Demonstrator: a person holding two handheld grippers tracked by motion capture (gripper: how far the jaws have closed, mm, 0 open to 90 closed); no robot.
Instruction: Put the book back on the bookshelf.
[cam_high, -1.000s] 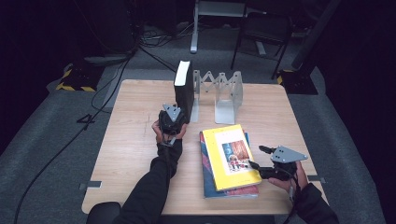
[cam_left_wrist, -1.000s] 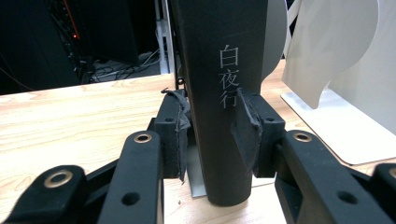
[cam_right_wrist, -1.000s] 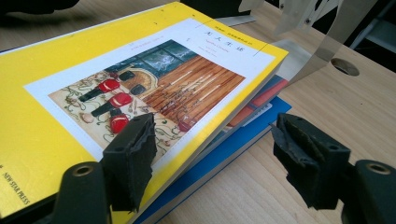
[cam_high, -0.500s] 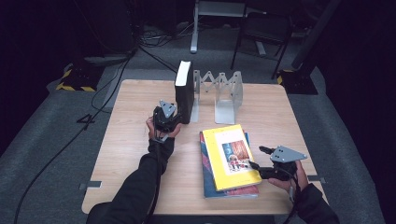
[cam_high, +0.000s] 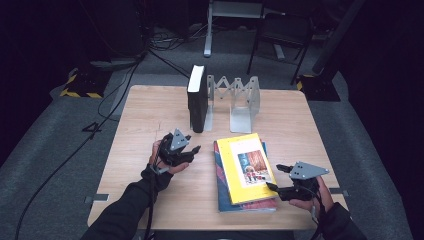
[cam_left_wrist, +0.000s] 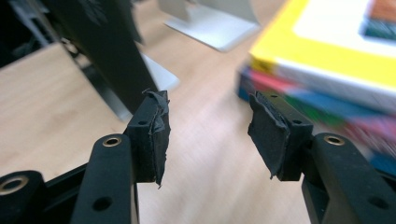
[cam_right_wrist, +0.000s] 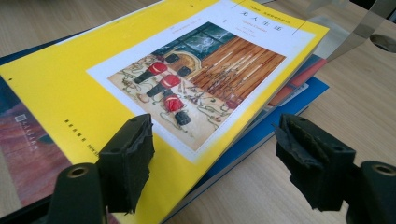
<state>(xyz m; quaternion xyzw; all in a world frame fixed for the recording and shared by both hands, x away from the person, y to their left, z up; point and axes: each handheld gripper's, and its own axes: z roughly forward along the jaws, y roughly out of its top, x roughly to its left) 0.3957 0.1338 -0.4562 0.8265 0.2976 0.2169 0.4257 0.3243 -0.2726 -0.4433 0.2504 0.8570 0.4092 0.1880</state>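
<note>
A black book (cam_high: 196, 100) stands upright against the left end of a grey folding book rack (cam_high: 240, 100). My left gripper (cam_high: 191, 150) hovers low over the table just in front of that black book (cam_left_wrist: 107, 42). Its jaws have just been opening and nothing is between them (cam_left_wrist: 208, 126). A stack of books with a yellow one (cam_high: 245, 167) on top lies flat to the right. My right gripper (cam_high: 274, 177) is at the stack's near right edge, open. One jaw hangs over the yellow cover (cam_right_wrist: 154, 70), the other over bare table (cam_right_wrist: 215, 158).
The rack's metal base (cam_left_wrist: 210, 23) sits beyond the left jaws. A blue book (cam_right_wrist: 280, 112) sticks out under the yellow one. The wooden table (cam_high: 145, 115) has bare room at the left. Chairs and cables lie on the dark floor beyond the far edge.
The left hand has drawn back from the black book toward the near side, and its jaws have opened. The right hand has stayed at the stack's edge.
</note>
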